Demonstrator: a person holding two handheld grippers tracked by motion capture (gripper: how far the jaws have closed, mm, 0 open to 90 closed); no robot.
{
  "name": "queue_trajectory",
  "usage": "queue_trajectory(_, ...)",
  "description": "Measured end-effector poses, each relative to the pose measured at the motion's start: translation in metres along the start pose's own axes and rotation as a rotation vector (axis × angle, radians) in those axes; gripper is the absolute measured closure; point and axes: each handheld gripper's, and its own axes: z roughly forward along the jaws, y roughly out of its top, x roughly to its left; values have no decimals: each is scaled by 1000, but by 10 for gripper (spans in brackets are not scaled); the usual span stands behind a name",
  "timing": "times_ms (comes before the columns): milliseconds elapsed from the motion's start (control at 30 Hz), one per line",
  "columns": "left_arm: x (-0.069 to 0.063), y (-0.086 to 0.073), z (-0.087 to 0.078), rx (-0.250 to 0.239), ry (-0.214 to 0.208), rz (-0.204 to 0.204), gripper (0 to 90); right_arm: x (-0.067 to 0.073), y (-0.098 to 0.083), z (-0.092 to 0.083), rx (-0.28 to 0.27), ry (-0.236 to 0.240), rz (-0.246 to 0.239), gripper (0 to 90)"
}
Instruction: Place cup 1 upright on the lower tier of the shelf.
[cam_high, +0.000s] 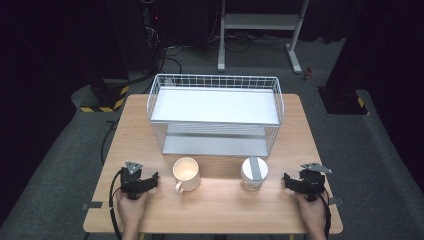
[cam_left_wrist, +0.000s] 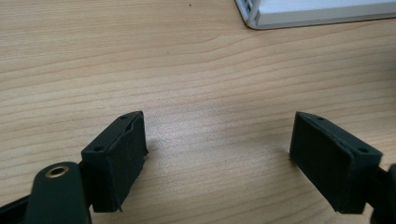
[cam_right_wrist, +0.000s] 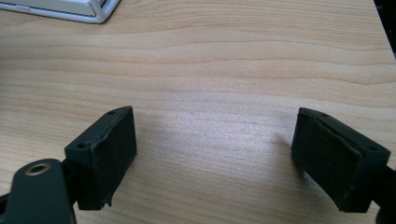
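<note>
Tabletop (cam_high: 215, 200): pale wood, rectangular, on a grey floor.
Wire rack (cam_high: 215, 112): white, two-level, at the far middle of the tabletop; a flat white shelf on each level, both bare. A corner of its base shows at the top edge of both gripper views.
Mug (cam_high: 186, 173): cream, upright, mouth open upward, handle turned toward the near edge; stands just in front of the rack, left of centre.
Jar (cam_high: 254, 173): white, upright, with a grey strip across its lid; stands in front of the rack, right of centre, well apart from the mug.
Left tool (cam_high: 150, 181): held in the person's left hand (cam_high: 131, 207) near the front left of the tabletop, just left of the mug and not touching it; jaws spread, with bare wood between them.
Right tool (cam_high: 289, 180): held in the right hand (cam_high: 311, 212) near the front right, close to the jar's right side and apart from it; jaws spread wide, nothing between them.
</note>
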Motion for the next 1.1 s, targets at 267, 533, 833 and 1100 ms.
queue_trajectory(267, 0, 0, 0, 2, 1, 6, 196, 0, 0, 0, 1, -1, 3, 140)
queue_trajectory(533, 0, 0, 0, 1, 11, 5, 197, 0, 0, -1, 2, -6, 10, 140)
queue_trajectory(833, 0, 1, 1, 1, 12, 3, 198, 0, -2, -2, -1, 21, -4, 144)
queue_trajectory(1100, 0, 1, 1, 3, 9, 2, 202, -3, -12, -14, -26, 94, 1, 153)
